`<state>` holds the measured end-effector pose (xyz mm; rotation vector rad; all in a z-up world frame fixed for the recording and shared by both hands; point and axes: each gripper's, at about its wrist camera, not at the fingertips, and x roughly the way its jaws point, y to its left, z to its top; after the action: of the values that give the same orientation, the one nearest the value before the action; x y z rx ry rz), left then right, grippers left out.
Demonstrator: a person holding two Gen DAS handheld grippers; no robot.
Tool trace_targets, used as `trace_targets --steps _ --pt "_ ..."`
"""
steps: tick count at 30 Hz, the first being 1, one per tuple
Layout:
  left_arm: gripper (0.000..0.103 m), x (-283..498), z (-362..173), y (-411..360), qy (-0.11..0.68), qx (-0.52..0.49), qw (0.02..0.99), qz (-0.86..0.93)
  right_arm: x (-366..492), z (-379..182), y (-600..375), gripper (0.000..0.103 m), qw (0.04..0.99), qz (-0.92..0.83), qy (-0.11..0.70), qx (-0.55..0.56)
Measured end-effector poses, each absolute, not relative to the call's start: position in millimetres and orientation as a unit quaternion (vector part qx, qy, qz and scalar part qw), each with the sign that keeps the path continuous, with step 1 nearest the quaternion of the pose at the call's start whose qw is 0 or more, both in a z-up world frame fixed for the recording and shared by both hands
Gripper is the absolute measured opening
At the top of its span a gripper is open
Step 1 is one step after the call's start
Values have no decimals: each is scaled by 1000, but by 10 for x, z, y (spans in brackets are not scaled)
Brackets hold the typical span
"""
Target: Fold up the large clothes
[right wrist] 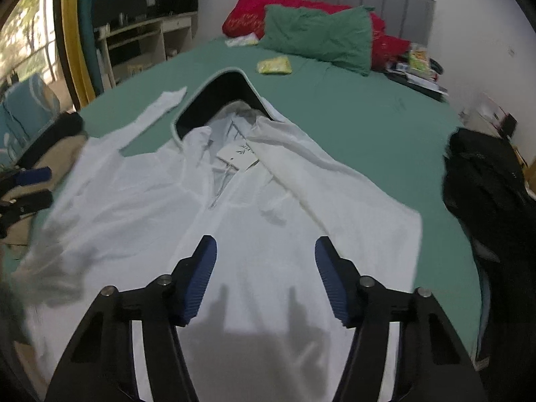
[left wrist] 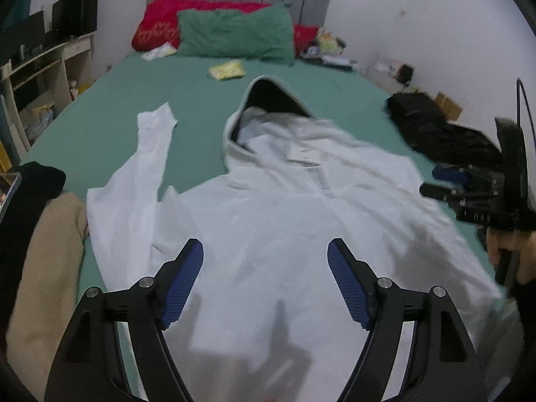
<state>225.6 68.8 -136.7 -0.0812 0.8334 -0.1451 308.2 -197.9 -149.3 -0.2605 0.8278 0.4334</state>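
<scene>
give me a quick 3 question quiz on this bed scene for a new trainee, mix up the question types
1. True or false: the left hand-held gripper is shut on the white hooded jacket.
2. Multiple choice: which sleeve of the jacket is folded across its chest? A) the one on the right side of the picture in the right wrist view B) the one on the left side C) neither
3. Fill in: the pillow in front of the red bedding is ____.

Key
1. False. Both it and the right hand-held gripper are open above the jacket.
2. A. The folded sleeve lies over the chest; the other sleeve stretches out on the green sheet.
3. Green.
</scene>
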Motion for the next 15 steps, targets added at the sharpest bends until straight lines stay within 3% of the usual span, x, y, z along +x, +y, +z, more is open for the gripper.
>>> trace_targets --steps 5,7,10,12,15 --pt "80 2551 -1581 927 404 -55 911 -58 3733 -1780 -1687 44 876 208 406 -157" --pt "80 2621 -1683 1010 416 -63 906 -47 3989 -1915 -1586 43 872 203 413 -169" --pt "80 2677 -1784 1098 426 -58 902 -36 4258 -2106 -1546 31 865 196 427 -178" --pt "80 2701 -1811 1135 426 -57 902 -29 4336 -2180 -1549 1 860 195 433 -183" --pt "80 2708 -1820 1150 427 -59 902 -17 4283 -2093 -1647 1 870 198 419 -167"
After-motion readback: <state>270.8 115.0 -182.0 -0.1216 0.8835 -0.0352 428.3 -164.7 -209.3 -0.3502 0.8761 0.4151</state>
